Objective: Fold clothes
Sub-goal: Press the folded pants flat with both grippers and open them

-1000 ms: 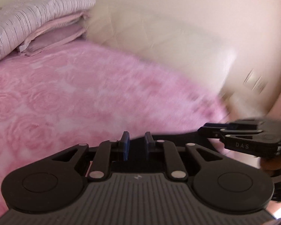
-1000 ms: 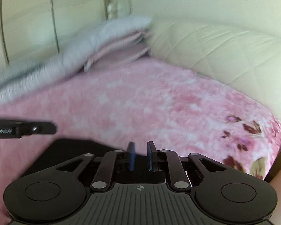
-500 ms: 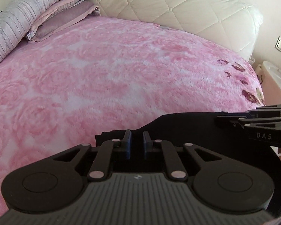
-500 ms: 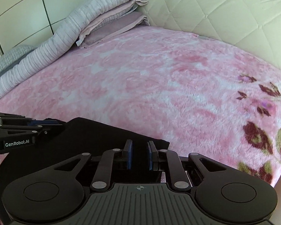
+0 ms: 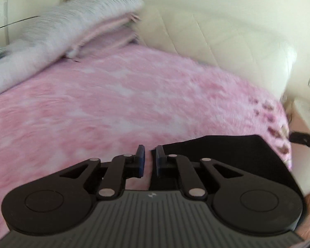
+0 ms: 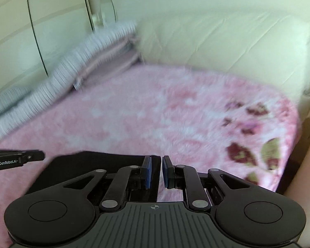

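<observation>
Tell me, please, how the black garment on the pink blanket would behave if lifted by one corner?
The black garment looks thin and lies flat, so it would probably droop limply and feel light. The fuzzy pink blanket may drag on it.

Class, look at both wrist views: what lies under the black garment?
The pink fluffy blanket shows around the black garment on the far side, so the garment seems to be over it. The blanket directly beneath is covered, as is anything under it.

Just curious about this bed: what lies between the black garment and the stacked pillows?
Only bare pink blanket between the black garment and the stacked pillows; both wrist views show it.
</observation>
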Available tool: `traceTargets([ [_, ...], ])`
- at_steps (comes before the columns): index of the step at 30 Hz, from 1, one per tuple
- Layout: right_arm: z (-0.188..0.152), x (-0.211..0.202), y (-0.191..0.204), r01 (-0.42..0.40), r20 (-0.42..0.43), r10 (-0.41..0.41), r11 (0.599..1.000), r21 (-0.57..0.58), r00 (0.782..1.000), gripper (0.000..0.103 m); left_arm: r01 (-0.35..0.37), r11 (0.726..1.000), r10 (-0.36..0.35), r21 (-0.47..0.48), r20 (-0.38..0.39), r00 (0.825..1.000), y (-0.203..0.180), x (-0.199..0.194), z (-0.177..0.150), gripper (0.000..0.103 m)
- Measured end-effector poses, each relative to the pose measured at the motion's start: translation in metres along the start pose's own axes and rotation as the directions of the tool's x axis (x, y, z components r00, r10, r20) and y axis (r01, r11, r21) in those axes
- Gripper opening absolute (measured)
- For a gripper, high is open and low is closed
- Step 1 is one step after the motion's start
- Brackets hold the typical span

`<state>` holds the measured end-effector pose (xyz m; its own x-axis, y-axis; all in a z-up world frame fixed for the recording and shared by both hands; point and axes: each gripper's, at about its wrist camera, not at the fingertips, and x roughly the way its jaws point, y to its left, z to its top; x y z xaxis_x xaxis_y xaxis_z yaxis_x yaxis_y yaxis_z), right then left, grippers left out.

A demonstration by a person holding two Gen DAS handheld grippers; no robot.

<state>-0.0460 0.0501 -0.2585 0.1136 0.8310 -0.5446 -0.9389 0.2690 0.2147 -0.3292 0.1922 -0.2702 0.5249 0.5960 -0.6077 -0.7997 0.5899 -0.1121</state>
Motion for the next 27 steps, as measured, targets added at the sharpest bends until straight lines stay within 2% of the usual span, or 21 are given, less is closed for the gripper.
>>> traceTargets([
  [2, -0.01, -0.036, 0.008, -0.02, 0.036, 0.021, 1.0, -0.012, 0.999, 0.015, 0.017, 1.0, -0.017, -0.009, 0.004, 1.0, -0.005, -0.027, -0.017, 0.007],
  [6, -0.05, -0.078, 0.037, -0.059, 0.016, 0.061, 0.994, -0.088, 0.998, 0.015, 0.058, 0.998, -0.058, -0.023, -0.005, 0.998, -0.023, -0.07, -0.057, 0.007],
  [8, -0.079, -0.078, 0.054, -0.046, -0.019, 0.043, 0.987, -0.152, 0.999, 0.015, 0.078, 0.997, -0.078, -0.005, -0.023, 0.997, -0.04, -0.071, -0.08, 0.008],
  [11, -0.118, -0.06, 0.059, 0.018, -0.078, -0.036, 0.976, -0.216, 0.996, 0.015, 0.05, 0.999, -0.051, -0.013, -0.103, 0.993, -0.054, -0.05, -0.112, 0.009],
  [12, -0.127, -0.052, 0.056, 0.038, -0.11, -0.062, 0.977, -0.207, 0.992, 0.015, 0.035, 0.999, -0.036, -0.015, -0.09, 0.995, -0.056, -0.049, -0.117, 0.009],
  [13, -0.134, -0.05, 0.053, 0.04, -0.108, -0.061, 0.981, -0.187, 0.992, 0.014, 0.021, 1.0, -0.022, -0.015, -0.081, 0.996, -0.058, -0.048, -0.121, 0.009],
  [17, -0.131, -0.058, 0.054, 0.066, -0.106, -0.085, 0.983, -0.173, 0.991, 0.015, -0.006, 1.0, 0.006, -0.006, -0.076, 0.997, -0.063, -0.059, -0.112, 0.009],
  [19, -0.129, -0.065, 0.05, 0.058, -0.087, -0.071, 0.989, -0.136, 0.994, 0.015, -0.022, 1.0, 0.023, 0.009, -0.082, 0.996, -0.064, -0.06, -0.113, 0.01],
  [23, -0.135, -0.061, 0.044, 0.077, -0.136, -0.095, 0.989, -0.127, 0.986, 0.015, -0.064, 0.998, 0.063, -0.004, -0.13, 0.99, -0.066, -0.056, -0.116, 0.01],
  [27, -0.123, -0.078, 0.04, 0.071, -0.141, -0.079, 0.996, -0.058, 0.987, 0.015, -0.093, 0.995, 0.09, -0.023, -0.131, 0.987, -0.073, -0.08, -0.107, 0.015],
])
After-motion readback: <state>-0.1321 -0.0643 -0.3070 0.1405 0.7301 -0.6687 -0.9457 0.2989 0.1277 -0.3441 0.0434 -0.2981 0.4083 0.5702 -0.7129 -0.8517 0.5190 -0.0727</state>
